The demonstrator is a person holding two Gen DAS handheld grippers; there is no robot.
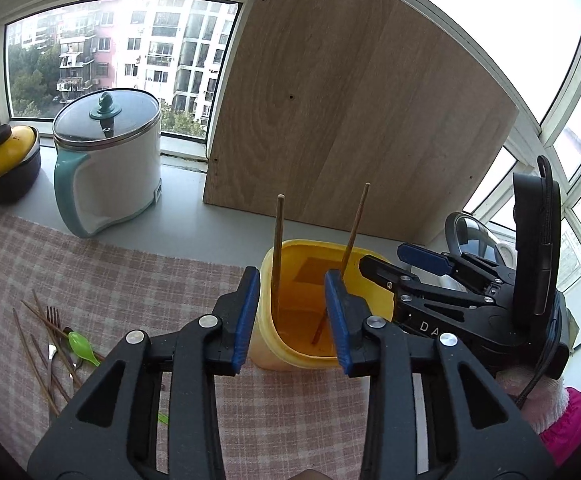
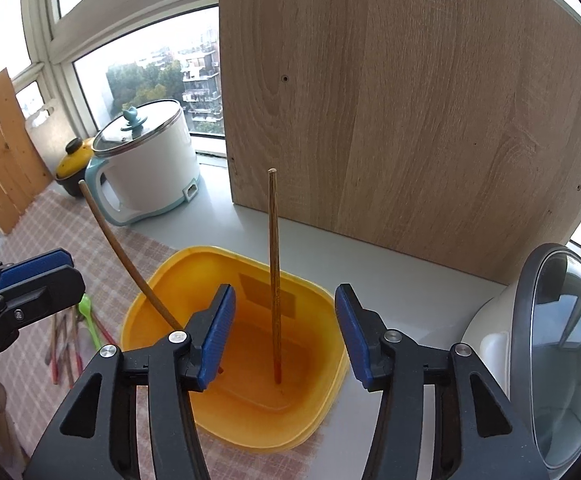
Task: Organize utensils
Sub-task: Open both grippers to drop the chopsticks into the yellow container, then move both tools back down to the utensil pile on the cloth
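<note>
A yellow container (image 1: 278, 344) (image 2: 158, 312) stands on the checked cloth with two wooden chopsticks (image 1: 278, 240) (image 2: 274, 280) standing in it. One chopstick leans against the rim (image 2: 122, 256). My left gripper (image 1: 292, 320) is open and empty just in front of the container. My right gripper (image 2: 286, 332) is open and empty above the container; it also shows in the left wrist view (image 1: 410, 262). More chopsticks, a fork (image 1: 54, 320) and a green spoon (image 1: 82, 346) (image 2: 90, 320) lie in a loose pile on the cloth to the left.
A white and teal electric pot (image 1: 110, 160) (image 2: 150, 172) and a small yellow-lidded pot (image 1: 8, 164) stand by the window. A wooden board (image 1: 350, 112) (image 2: 410, 112) leans behind the container. A white appliance with a glass lid (image 2: 550, 340) sits at the right.
</note>
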